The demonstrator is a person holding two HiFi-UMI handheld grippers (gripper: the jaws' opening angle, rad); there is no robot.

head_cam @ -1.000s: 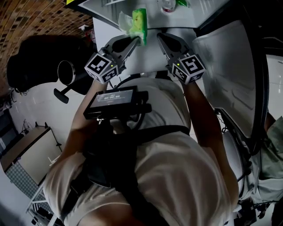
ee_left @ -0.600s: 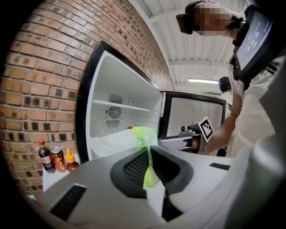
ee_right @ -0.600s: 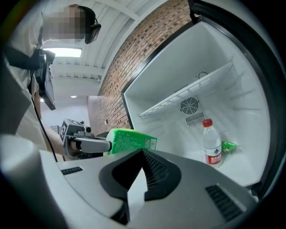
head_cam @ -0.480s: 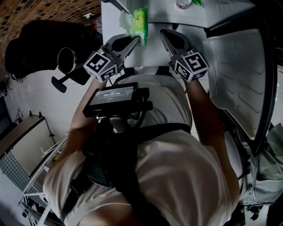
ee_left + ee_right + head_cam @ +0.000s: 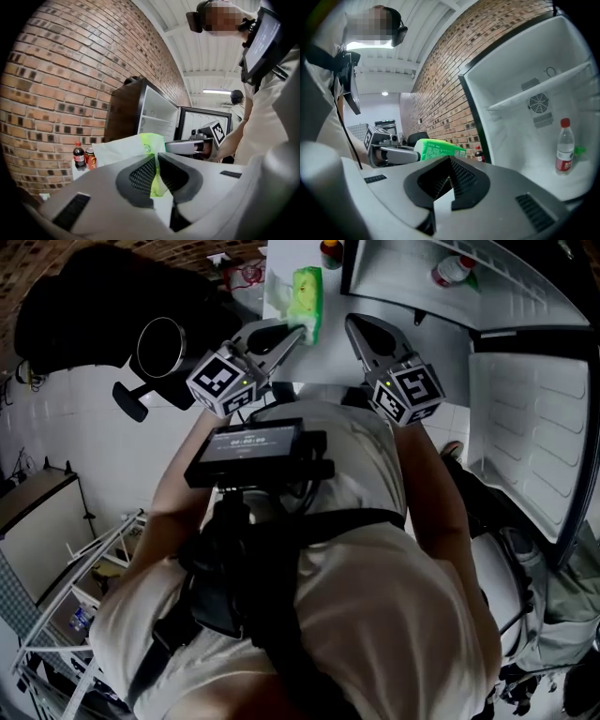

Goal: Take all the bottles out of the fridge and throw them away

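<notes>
**Head view.**
- Left gripper [image 5: 292,334]: you hold it out ahead of your chest, jaws closed on a green pack [image 5: 307,298] that sticks up past their tips.
- Right gripper [image 5: 364,329]: level with the left and a little apart from it, nothing showing at its tips.
- Fridge [image 5: 394,277]: open, at the upper right, its door [image 5: 525,427] swung wide.
- Bottle [image 5: 450,271]: red cap, inside the fridge, well ahead of both grippers.

**Left gripper view.**
- Left gripper [image 5: 157,171]: jaws pinch one thin edge of the green pack [image 5: 150,140]; the rest of the pack rises above them.
- Right gripper [image 5: 187,146]: just behind the pack, in front of the open door [image 5: 201,122].
- Cola bottle [image 5: 78,156] and red can [image 5: 90,158]: upright and side by side on a white surface [image 5: 75,171] against the brick wall [image 5: 70,70].

**Right gripper view.**
- Right gripper [image 5: 449,159]: jaws together, nothing between them.
- Bottle [image 5: 565,145]: clear with a red label, upright on the fridge [image 5: 520,56] floor under a shelf [image 5: 543,89], touched by neither gripper.
- Left gripper [image 5: 393,154]: at the left, carrying the green pack [image 5: 438,149].
</notes>
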